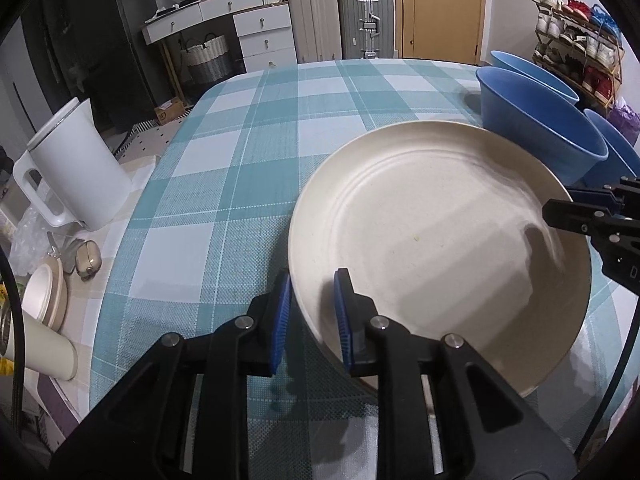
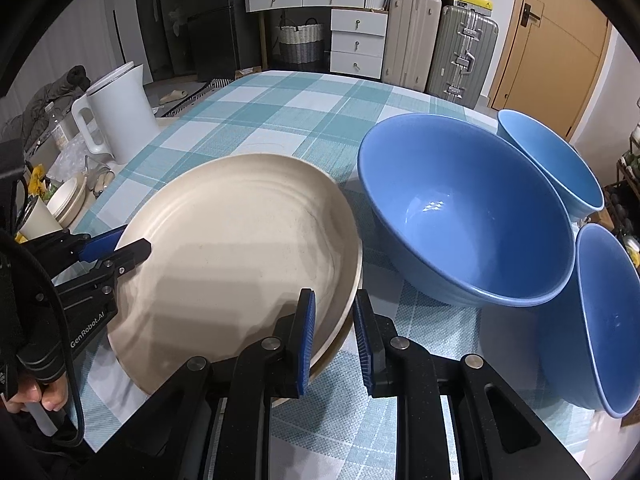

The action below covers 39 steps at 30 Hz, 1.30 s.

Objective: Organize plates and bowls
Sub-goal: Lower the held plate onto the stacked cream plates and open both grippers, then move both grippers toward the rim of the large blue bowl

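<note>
A cream plate [image 1: 432, 240] lies on the checked tablecloth; in the right wrist view [image 2: 240, 256] it sits on top of a second cream plate [image 2: 340, 344] whose rim shows beneath. My left gripper [image 1: 312, 312] straddles the plate's left rim, one blue pad inside and one outside, with a gap to the rim. My right gripper [image 2: 334, 340] straddles the right rim of the plates the same way. Three blue bowls stand to the right: a large one [image 2: 464, 216], one behind [image 2: 552, 160], one nearer [image 2: 600, 320].
A white kettle [image 2: 120, 108] stands at the table's left edge. Cream cups and small dishes [image 1: 44, 292] lie on a lower surface to the left. Suitcases [image 2: 440, 48], drawers and a door stand behind the table [image 2: 312, 116].
</note>
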Motion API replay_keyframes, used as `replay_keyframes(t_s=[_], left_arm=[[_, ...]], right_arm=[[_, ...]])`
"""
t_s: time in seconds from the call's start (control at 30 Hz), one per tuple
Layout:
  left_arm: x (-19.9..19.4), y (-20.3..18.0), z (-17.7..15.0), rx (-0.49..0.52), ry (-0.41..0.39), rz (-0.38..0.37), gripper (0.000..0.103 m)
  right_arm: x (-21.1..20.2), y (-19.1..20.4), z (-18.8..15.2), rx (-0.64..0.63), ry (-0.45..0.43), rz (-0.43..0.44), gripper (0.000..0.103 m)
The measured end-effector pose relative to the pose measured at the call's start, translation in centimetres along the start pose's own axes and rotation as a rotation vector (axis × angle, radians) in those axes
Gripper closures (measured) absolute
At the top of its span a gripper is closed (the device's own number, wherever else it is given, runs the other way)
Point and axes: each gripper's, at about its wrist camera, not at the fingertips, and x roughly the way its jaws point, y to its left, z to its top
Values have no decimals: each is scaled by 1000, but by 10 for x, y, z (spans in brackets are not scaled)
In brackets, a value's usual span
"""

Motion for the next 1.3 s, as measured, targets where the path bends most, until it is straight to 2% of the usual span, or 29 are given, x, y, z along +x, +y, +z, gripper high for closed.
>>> replay_keyframes(t_s=[0.33,0.6,0.67,0.73,0.83,0.93,1.0,1.07,1.13,1.2,1.3], left_arm=[[1,-2,0,2,0,4,84],[0,3,1,-18,9,-38,78],[-1,5,2,-26,12,-55,73],[-2,7,2,-33,12,-65,64],[-8,11,3,-45,2,-84,59],[-15,15,5,-64,-14,-119,48],[-21,18,5,-67,-27,-131,41],[-27,20,6,-70,-40,-137,34],[-34,22,8,-76,-55,-158,26],[-42,23,9,-80,-74,-180,23],[-54,21,12,-64,-96,-195,17]], right_arm=[[3,8,-2,-45,-5,-53,82],[8,6,-2,-24,11,-36,82],[8,4,-3,-18,12,-26,82],[7,1,-3,-7,16,-9,80],[4,-2,-3,1,15,-5,77],[-3,-6,-3,20,3,8,63],[-10,-10,-4,44,-19,41,45],[-17,-13,-4,58,-34,59,35],[-25,-16,-4,70,-57,58,30],[-33,-18,-5,81,-75,74,22],[-44,-22,-6,98,-93,91,18]])
